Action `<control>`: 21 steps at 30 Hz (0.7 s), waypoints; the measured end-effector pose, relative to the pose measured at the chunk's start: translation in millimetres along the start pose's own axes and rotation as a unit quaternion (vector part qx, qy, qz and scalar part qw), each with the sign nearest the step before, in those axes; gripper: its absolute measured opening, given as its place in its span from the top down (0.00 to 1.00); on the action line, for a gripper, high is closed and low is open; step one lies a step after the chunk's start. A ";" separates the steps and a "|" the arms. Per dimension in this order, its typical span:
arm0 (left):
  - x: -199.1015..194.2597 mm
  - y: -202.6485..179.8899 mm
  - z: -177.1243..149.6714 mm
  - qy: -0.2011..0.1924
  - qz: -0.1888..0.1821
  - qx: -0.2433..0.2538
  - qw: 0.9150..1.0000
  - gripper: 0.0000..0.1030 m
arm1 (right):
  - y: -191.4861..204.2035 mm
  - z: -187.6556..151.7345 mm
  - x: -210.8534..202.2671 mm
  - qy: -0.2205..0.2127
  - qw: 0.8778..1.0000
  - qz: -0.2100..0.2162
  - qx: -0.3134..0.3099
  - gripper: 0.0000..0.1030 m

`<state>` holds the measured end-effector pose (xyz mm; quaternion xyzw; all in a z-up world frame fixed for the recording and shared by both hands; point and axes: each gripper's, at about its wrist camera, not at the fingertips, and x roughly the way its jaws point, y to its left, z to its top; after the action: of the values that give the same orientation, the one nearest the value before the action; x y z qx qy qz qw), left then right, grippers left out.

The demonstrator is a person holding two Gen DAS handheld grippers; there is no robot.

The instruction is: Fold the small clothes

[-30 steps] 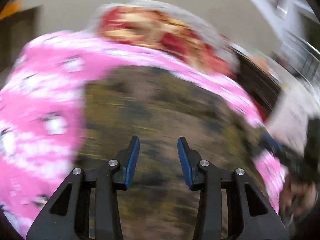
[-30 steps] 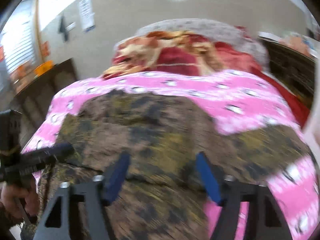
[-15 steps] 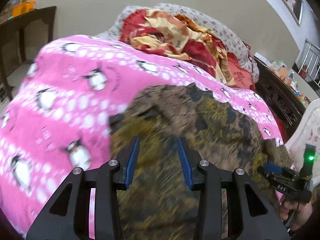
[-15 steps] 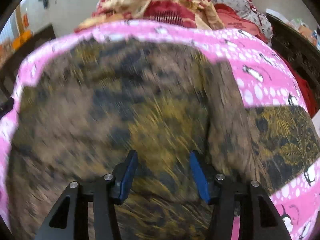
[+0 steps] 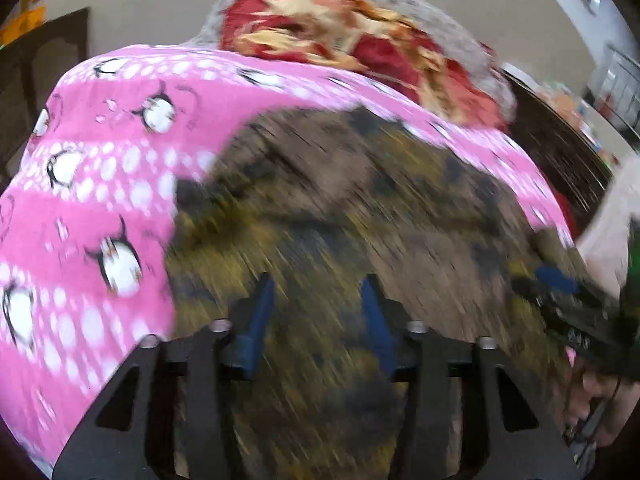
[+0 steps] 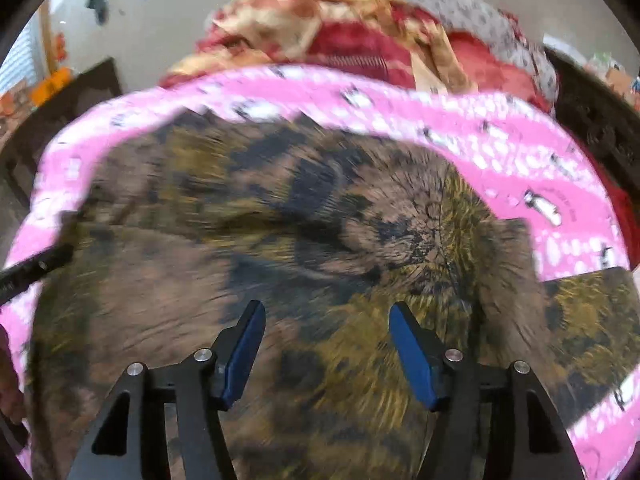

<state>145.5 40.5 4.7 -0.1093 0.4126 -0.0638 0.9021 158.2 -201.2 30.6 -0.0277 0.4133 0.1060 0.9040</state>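
Your left claw [image 5: 318, 316] and right claw [image 6: 326, 344] are opening, empty, above the brown-and-olive patterned fabric garment [image 6: 320, 220] on the pink penguin-print bedsheet [image 5: 100, 184].

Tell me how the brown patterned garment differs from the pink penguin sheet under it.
The brown patterned garment is dark, mottled brown, yellow and black; the pink penguin sheet is bright pink with white dots and penguins. The garment lies on top, covering the middle; the sheet reaches past it on every visible side. Both are cloth, lying spread out.
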 end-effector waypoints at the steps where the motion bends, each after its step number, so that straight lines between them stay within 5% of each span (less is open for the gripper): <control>1: 3.3 -5.4 -14.2 0.004 0.000 0.013 1.000 0.39 | 4.5 -6.2 -3.9 -0.001 1.000 -0.006 0.000 0.36; 4: 22.8 -10.5 -39.3 0.007 0.013 0.039 0.999 0.36 | 12.3 -35.4 27.5 0.073 0.997 -0.025 0.013 0.28; 5: 22.4 -8.7 -38.6 0.005 0.005 0.040 0.999 0.29 | 11.6 -39.6 29.1 0.057 0.998 -0.024 0.025 0.27; 15: 21.0 -10.1 -43.0 0.009 0.003 0.039 0.999 0.28 | 14.4 -14.8 -22.9 -0.006 0.992 -0.128 0.020 0.26; 21: 22.2 -9.1 -41.1 0.008 0.002 0.038 0.999 0.28 | -44.4 -10.5 -47.7 -0.024 0.984 -0.177 0.024 0.26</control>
<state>128.6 21.3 -35.3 -0.0735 0.4176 -0.0782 0.9023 129.6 -254.0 58.0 -0.0762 0.3826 -0.0645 0.9185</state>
